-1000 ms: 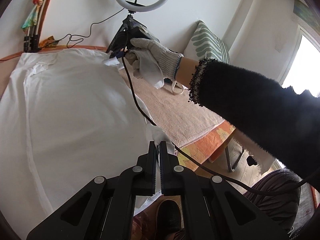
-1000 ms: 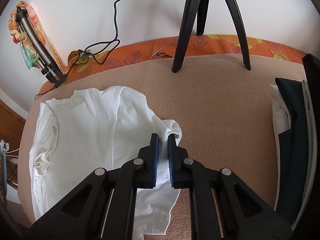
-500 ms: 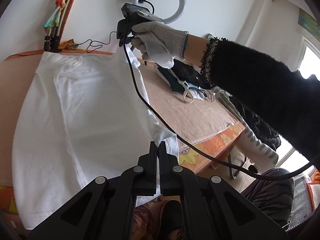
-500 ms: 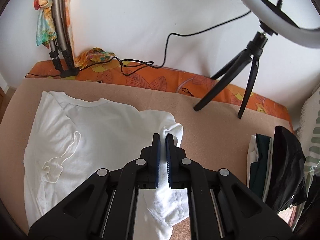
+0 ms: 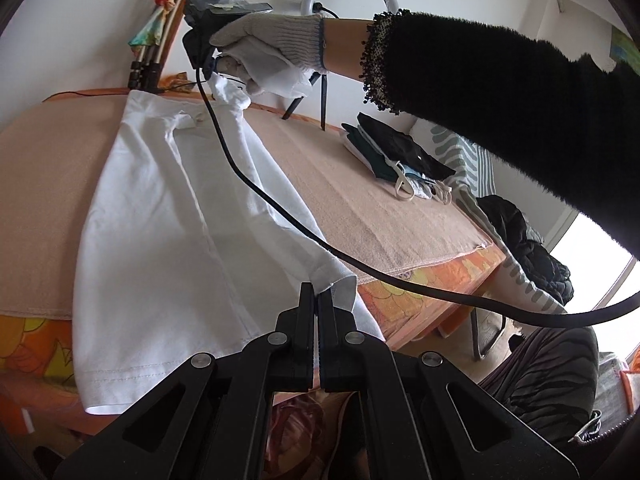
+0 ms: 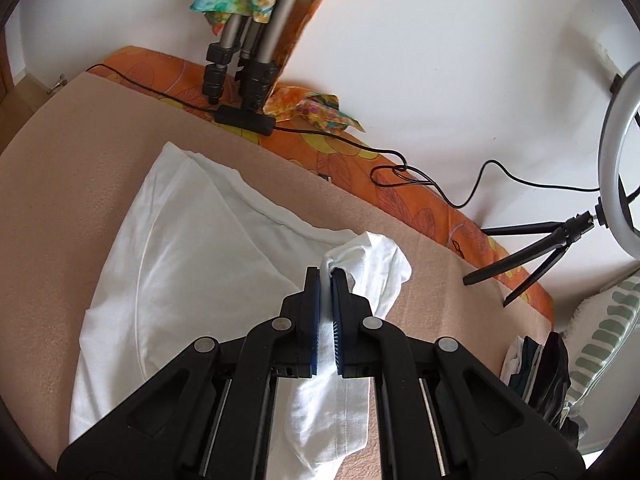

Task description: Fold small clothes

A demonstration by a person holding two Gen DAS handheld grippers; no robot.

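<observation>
A white T-shirt (image 5: 168, 224) lies on the beige-covered table (image 5: 360, 184), its hem hanging over the near edge. My left gripper (image 5: 318, 300) is shut on the shirt's bottom right corner at the table's front edge. My right gripper (image 6: 326, 276) is shut on the shirt's (image 6: 180, 264) right sleeve and shoulder and holds it lifted. In the left wrist view the gloved hand (image 5: 272, 52) holding the right gripper is above the far end of the shirt. The right edge of the shirt is stretched between the two grippers.
A stack of folded dark and light clothes (image 5: 396, 160) lies at the table's right. A ring light on a tripod (image 6: 616, 184) stands at the back right. Folded tripod legs (image 6: 240, 52) and a black cable (image 6: 420, 176) lie along the wall.
Both grippers have carried the shirt's right edge leftward over the shirt body. The right gripper has risen and moved toward the far left; the left camera shows more of the table's right side.
</observation>
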